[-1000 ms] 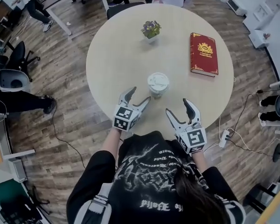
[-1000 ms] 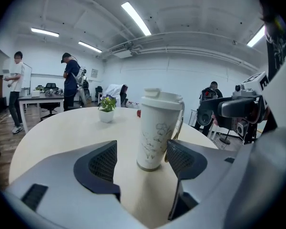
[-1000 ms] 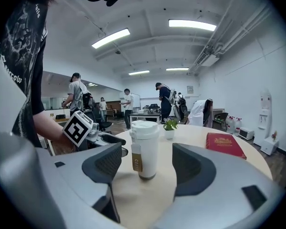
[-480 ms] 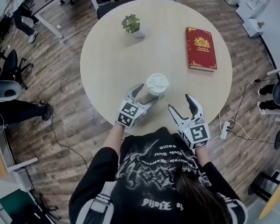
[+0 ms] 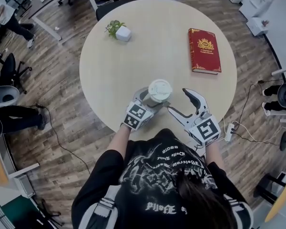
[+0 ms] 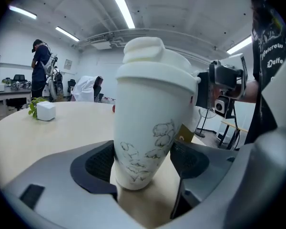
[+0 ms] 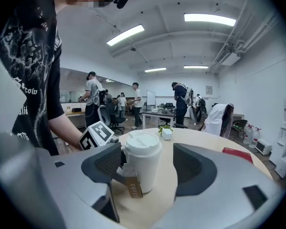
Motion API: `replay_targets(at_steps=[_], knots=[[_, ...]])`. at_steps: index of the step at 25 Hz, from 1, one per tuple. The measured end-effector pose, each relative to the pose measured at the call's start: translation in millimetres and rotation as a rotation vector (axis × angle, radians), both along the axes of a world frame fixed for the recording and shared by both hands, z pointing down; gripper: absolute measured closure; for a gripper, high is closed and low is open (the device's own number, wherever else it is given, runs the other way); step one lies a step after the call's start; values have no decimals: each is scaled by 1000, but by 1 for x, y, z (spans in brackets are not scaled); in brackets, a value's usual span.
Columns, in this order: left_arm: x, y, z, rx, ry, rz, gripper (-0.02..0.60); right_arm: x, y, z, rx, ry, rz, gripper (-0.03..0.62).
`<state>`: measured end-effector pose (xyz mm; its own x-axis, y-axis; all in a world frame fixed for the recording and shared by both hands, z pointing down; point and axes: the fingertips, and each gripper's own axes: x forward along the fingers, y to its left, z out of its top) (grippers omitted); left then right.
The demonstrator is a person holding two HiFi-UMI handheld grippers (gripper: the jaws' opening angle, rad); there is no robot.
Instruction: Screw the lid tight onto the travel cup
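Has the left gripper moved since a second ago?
Yes: the left gripper slid in toward the cup; its jaws, just opening, now straddle it.

I'm watching a person who is wearing a black short-sleeved T-shirt (image 5: 155, 173) with a white graphic print and rows of white lettering, and dark hair (image 5: 202, 202) is hanging over it. Lower down, black fabric with white stripes (image 5: 101, 208) is showing at both sides. The left gripper (image 5: 152, 98) and right gripper (image 5: 178, 100) are showing light grey shells with dark ribbed pads (image 6: 97, 162), each one bearing a white cube (image 5: 137, 116) printed with black square markers.
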<state>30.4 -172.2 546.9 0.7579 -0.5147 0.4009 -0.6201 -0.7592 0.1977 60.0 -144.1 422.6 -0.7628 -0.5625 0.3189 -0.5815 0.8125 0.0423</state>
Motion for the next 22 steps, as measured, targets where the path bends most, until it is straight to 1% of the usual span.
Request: replay_targets(at_steps=[2, 4, 6, 8, 9, 15, 18, 20, 22], knots=[[0, -1, 0, 6, -2, 12, 207, -6, -5, -1, 14, 29, -74, 263], [0, -2, 0, 10, -5, 21, 207, -12, -8, 0, 33, 76, -172, 256], [0, -2, 0, 12, -5, 24, 206, -18, -8, 3, 8, 114, -248, 256], [0, -2, 1, 14, -5, 28, 206, -22, -11, 6, -34, 142, -301, 255], [0, -2, 1, 13, -5, 31, 206, -24, -13, 8, -40, 163, -333, 256], [0, -3, 2, 0, -27, 65, 207, -34, -26, 8, -5, 346, -585, 221], [1, -2, 3, -6, -36, 79, 207, -43, -30, 2, 16, 389, -687, 200], [0, -2, 3, -8, -38, 88, 207, -49, -27, 4, 2, 427, -768, 194], [0, -2, 3, -10, -40, 95, 207, -53, -23, 13, -24, 489, -841, 192]])
